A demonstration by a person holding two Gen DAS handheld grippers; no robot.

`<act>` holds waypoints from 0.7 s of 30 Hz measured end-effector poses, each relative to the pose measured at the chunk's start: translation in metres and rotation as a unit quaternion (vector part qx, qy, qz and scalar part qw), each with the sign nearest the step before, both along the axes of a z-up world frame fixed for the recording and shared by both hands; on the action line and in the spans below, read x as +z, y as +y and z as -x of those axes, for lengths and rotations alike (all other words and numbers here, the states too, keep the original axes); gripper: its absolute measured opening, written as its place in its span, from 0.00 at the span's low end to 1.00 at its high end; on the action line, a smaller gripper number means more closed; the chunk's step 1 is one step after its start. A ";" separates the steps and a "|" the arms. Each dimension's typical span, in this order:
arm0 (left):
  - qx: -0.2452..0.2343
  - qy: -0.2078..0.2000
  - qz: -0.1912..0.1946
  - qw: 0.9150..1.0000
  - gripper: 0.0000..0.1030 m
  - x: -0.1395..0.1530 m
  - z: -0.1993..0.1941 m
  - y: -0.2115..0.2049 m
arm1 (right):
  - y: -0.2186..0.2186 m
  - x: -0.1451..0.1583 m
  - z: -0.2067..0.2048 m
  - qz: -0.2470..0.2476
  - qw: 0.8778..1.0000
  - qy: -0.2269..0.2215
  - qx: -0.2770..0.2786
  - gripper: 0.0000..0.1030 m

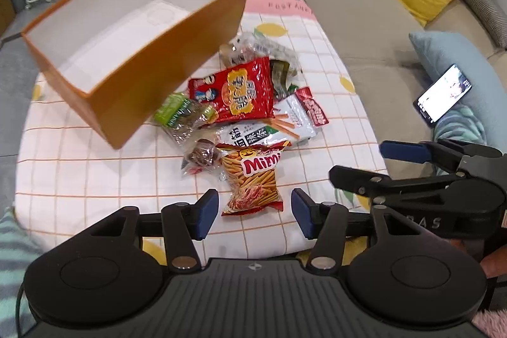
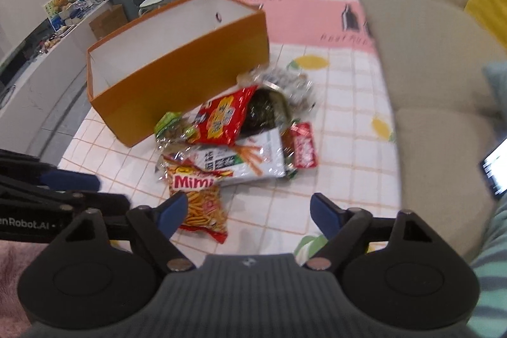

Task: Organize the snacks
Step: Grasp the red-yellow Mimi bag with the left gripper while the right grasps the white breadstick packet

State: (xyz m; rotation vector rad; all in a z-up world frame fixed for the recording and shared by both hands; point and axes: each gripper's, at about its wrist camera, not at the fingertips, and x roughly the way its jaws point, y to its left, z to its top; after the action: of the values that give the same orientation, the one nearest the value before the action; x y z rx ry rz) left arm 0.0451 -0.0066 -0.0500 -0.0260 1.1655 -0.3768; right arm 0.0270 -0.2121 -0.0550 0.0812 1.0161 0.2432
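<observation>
The left gripper (image 1: 255, 213) hangs with its blue-padded jaws spread wide and holding nothing, the Mimi snack bag (image 1: 253, 179) lying on the checked cloth (image 1: 95, 173) between them at 12 o'clock. The right gripper (image 2: 247, 213) is likewise spread and holding nothing. The snack pile (image 1: 250, 103) sits beyond, touching the orange box (image 1: 133, 46) at its 10 o'clock.

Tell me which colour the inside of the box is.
White inside the orange box, with a small round hole in one end wall; the left wrist view shows it best.
</observation>
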 end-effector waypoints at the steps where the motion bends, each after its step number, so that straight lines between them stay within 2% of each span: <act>1: -0.002 0.004 -0.003 1.000 0.62 -0.004 -0.004 -0.002 | 0.001 -0.004 -0.004 -0.004 1.000 0.007 0.005 0.72; 5: -0.005 0.017 -0.014 1.000 0.74 -0.024 -0.019 -0.013 | 0.002 -0.022 -0.020 0.016 1.000 0.021 0.013 0.66; 15: 0.009 0.048 -0.037 0.998 0.74 -0.069 -0.041 -0.025 | -0.008 -0.054 -0.059 0.022 0.999 0.028 0.041 0.57; 16: 0.009 0.048 -0.034 0.998 0.73 -0.071 -0.043 -0.026 | -0.008 -0.056 -0.061 0.020 0.998 0.026 0.046 0.57; 18: 0.008 0.049 -0.023 0.998 0.59 -0.073 -0.045 -0.025 | -0.007 -0.059 -0.066 0.015 0.998 0.027 0.050 0.56; 20: 0.010 0.049 -0.005 0.999 0.40 -0.072 -0.046 -0.023 | -0.008 -0.062 -0.070 0.008 0.998 0.035 0.045 0.57; 21: 0.012 0.049 0.001 0.999 0.36 -0.072 -0.046 -0.021 | -0.009 -0.064 -0.072 0.003 0.998 0.041 0.039 0.57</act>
State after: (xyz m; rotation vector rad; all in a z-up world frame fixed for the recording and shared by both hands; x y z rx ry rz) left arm 0.0906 -0.0279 -0.1222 -0.0609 1.2605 -0.3578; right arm 0.0987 -0.2214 -0.1192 0.0474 1.1035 0.3100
